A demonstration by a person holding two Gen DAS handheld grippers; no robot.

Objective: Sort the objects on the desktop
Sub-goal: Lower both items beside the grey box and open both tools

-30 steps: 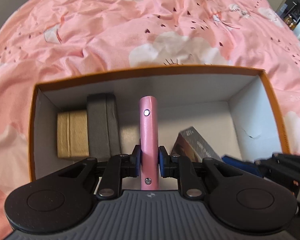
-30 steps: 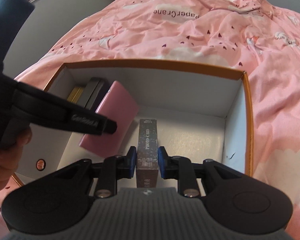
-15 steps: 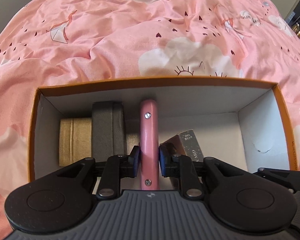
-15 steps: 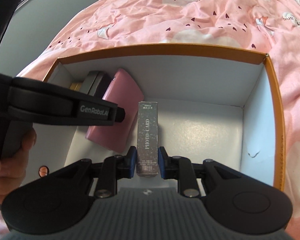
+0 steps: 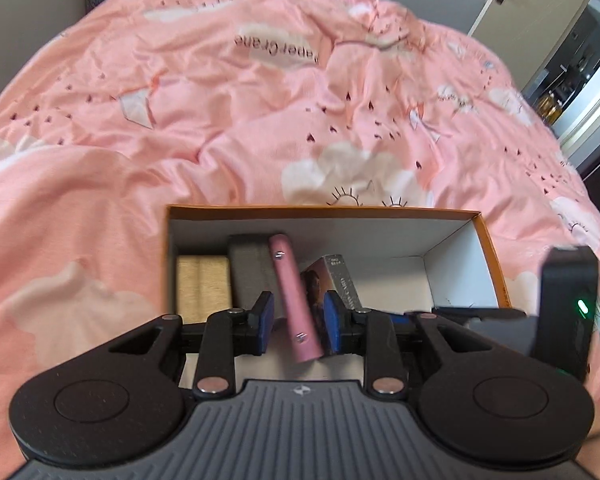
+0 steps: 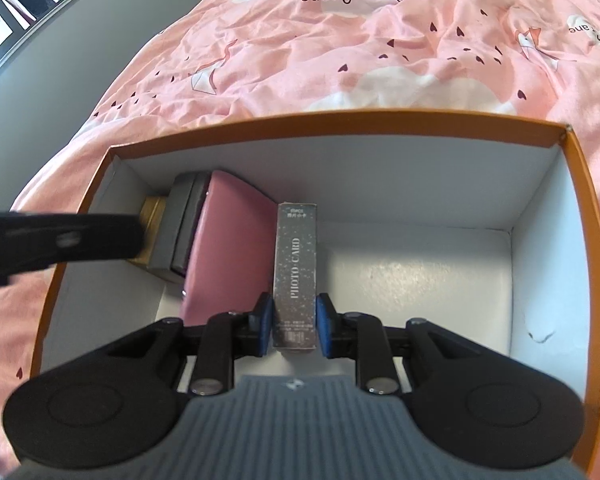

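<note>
An orange-rimmed box with white walls [image 5: 452,240] [image 6: 540,208] lies on the pink bedspread. Inside it a pink case [image 5: 294,300] [image 6: 228,248] stands on edge, leaning against a grey case [image 5: 246,272] [image 6: 180,220]. My left gripper [image 5: 298,322] is above the box with its jaws opening; the pink case shows in the gap, and the pads do not press on it. My right gripper [image 6: 294,322] is shut on a grey "PHOTO CARD" box [image 6: 294,272] [image 5: 340,280], held upright right beside the pink case.
A tan box [image 5: 202,288] [image 6: 150,220] sits at the box's left end behind the grey case. The right half of the box floor [image 6: 412,288] is bare. The left gripper's arm [image 6: 52,240] crosses the right wrist view at left. Rumpled bedspread [image 5: 260,120] surrounds the box.
My left gripper let go of the pink case and pulled up and back; the case now leans left. My right gripper carried the photo card box lower, against the pink case.
</note>
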